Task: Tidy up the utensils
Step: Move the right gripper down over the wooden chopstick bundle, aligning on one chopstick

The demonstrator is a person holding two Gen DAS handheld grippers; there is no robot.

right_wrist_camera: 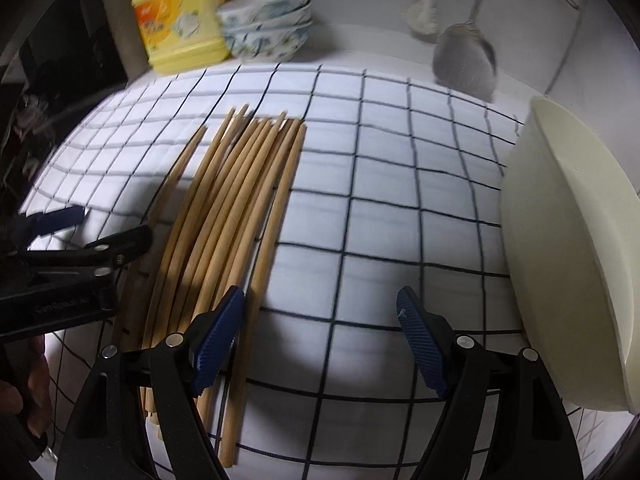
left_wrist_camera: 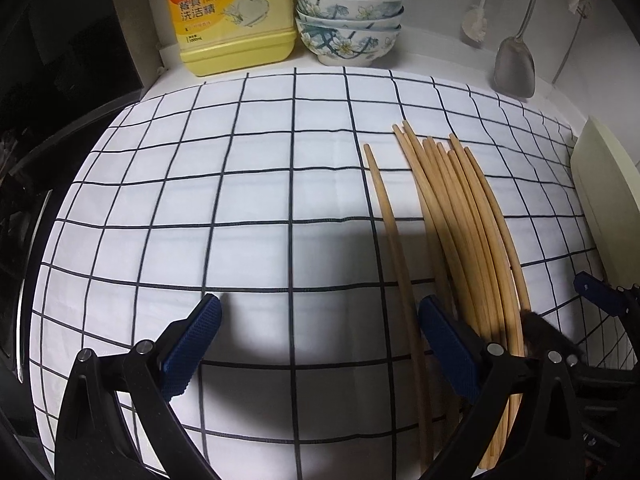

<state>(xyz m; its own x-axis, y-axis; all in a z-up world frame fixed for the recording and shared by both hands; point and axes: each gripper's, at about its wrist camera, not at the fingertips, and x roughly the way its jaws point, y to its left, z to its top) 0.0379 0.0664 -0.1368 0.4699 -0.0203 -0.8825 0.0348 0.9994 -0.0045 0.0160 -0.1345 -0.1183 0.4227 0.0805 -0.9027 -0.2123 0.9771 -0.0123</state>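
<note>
Left wrist view: left tongs (left_wrist_camera: 320, 344), jaws wide apart and empty, low over a white grid-checked cloth (left_wrist_camera: 240, 200) spread on the bench; bundle of wooden chopsticks (left_wrist_camera: 472, 240) lying loose on the cloth to the right of centre, one stray chopstick (left_wrist_camera: 390, 232) set slightly apart on the bundle's left; the right-hand finger of these tongs sits at or just over the near ends of the sticks, contact not determinable. Right wrist view: right tongs (right_wrist_camera: 320, 332), jaws likewise apart and holding nothing; the left finger overlaps the near ends of the bundle, the right finger over bare cloth. Cream-coloured container (right_wrist_camera: 568, 260) at the right edge of the bench, interior not visible; presumably the destination, though this cannot be confirmed. Background items, untouched: yellow detergent bottle (left_wrist_camera: 232, 16), stack of floral bowls (left_wrist_camera: 348, 24), hanging metal spatula (left_wrist_camera: 516, 64), hanging brush (left_wrist_camera: 476, 20). Progress, as judged: early. No chopstick is gripped; the sticks are roughly parallel but not evened up; gathering and stowing appear wholly outstanding.
</note>
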